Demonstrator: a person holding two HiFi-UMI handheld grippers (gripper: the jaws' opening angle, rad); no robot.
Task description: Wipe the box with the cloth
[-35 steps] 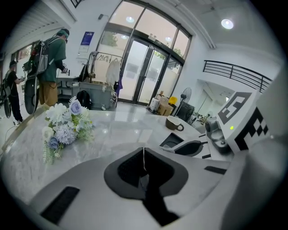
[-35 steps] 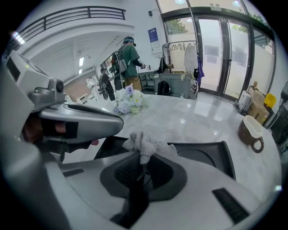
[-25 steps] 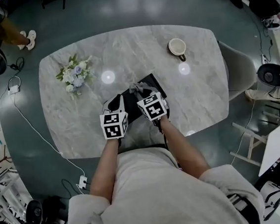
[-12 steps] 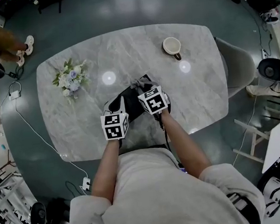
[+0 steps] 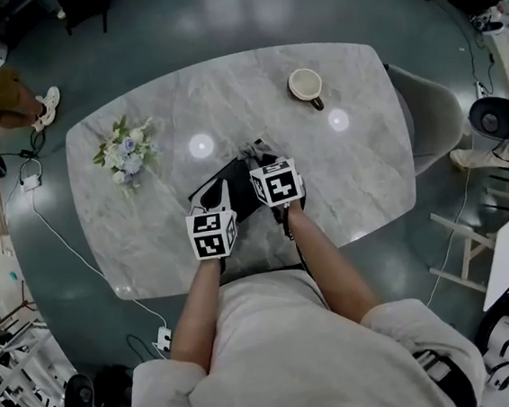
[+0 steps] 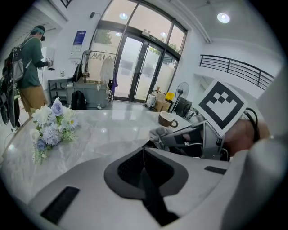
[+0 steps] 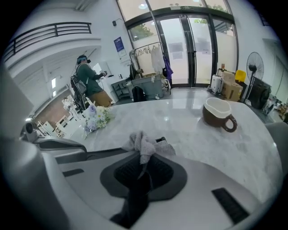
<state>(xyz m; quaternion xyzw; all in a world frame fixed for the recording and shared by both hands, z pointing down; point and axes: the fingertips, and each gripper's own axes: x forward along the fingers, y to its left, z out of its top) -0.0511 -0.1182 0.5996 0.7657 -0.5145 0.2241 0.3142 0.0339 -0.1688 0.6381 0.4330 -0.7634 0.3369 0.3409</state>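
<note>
1. The right gripper (image 7: 143, 167) is clamping a bunched grey cloth (image 7: 144, 143) between its jaws and pressing it to the far end of the black box (image 5: 236, 176), which is lying near the middle of the table (image 5: 359, 169), just in front of the person.
2. The left gripper (image 6: 144, 158) is resting at the box's near left corner with its jaws together; nothing is showing between them.
3. Wiping appears to be under way, though how much of the box is already clean cannot be told.
4. The pale marble table is also carrying a bunch of flowers (image 5: 125, 151) at the left and a cup (image 5: 304, 85) at the far right, both well apart from the box.
5. Glass doors (image 7: 193, 49) are lighting the hall, where another person (image 7: 87, 76) is standing.
</note>
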